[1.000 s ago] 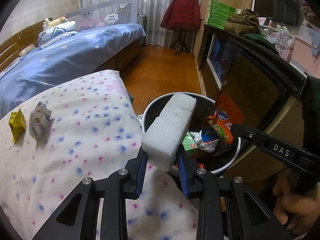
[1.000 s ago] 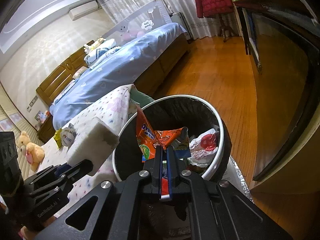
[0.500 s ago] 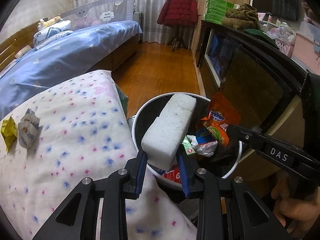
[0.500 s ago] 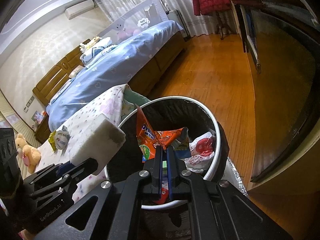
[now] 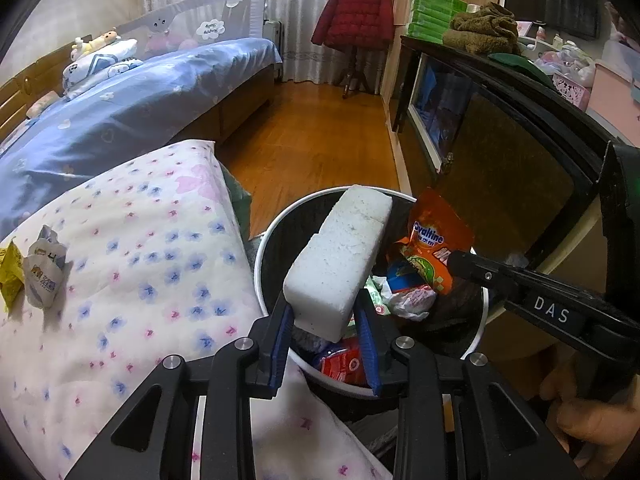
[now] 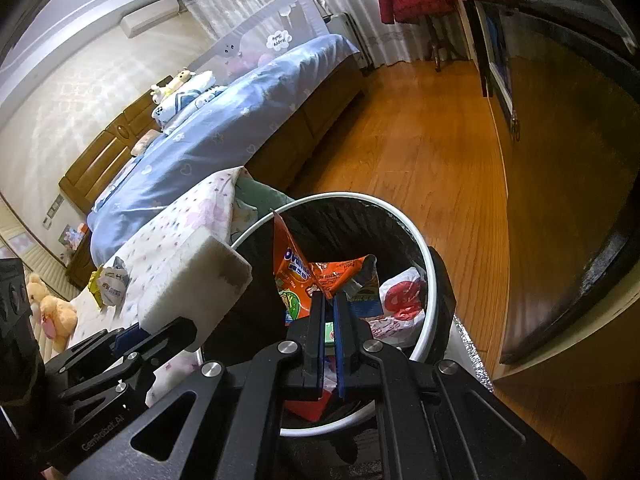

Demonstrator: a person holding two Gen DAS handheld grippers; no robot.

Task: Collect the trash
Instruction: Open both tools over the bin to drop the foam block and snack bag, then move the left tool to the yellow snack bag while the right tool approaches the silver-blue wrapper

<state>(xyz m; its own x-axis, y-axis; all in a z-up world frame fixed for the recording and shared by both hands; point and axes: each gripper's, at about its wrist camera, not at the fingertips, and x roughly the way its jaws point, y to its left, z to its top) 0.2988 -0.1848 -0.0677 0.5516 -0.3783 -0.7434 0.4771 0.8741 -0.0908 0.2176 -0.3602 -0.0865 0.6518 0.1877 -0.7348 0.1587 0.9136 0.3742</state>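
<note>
My left gripper [image 5: 324,320] is shut on a white foam block [image 5: 340,264] and holds it over the near left rim of the round black trash bin [image 5: 264,240]. The block also shows in the right wrist view [image 6: 192,284]. My right gripper [image 6: 330,308] is shut on an orange Ovaltine wrapper [image 6: 300,276] and holds it above the bin [image 6: 424,264]; the wrapper shows in the left wrist view [image 5: 436,244]. The bin holds several wrappers. A crumpled white wrapper [image 5: 44,268] and a yellow wrapper [image 5: 10,272] lie on the floral quilt [image 5: 140,260].
A blue bed [image 5: 132,100] stands behind the quilt. A dark cabinet [image 5: 500,148] runs along the right. Wooden floor [image 5: 320,140] lies between them, with a red coat on a stand [image 5: 356,12] at the far end. A teddy bear [image 6: 52,312] sits at the left.
My left gripper has carried the foam block right, from over the quilt's edge to over the bin's rim. My right gripper stays above the bin with the orange wrapper.
</note>
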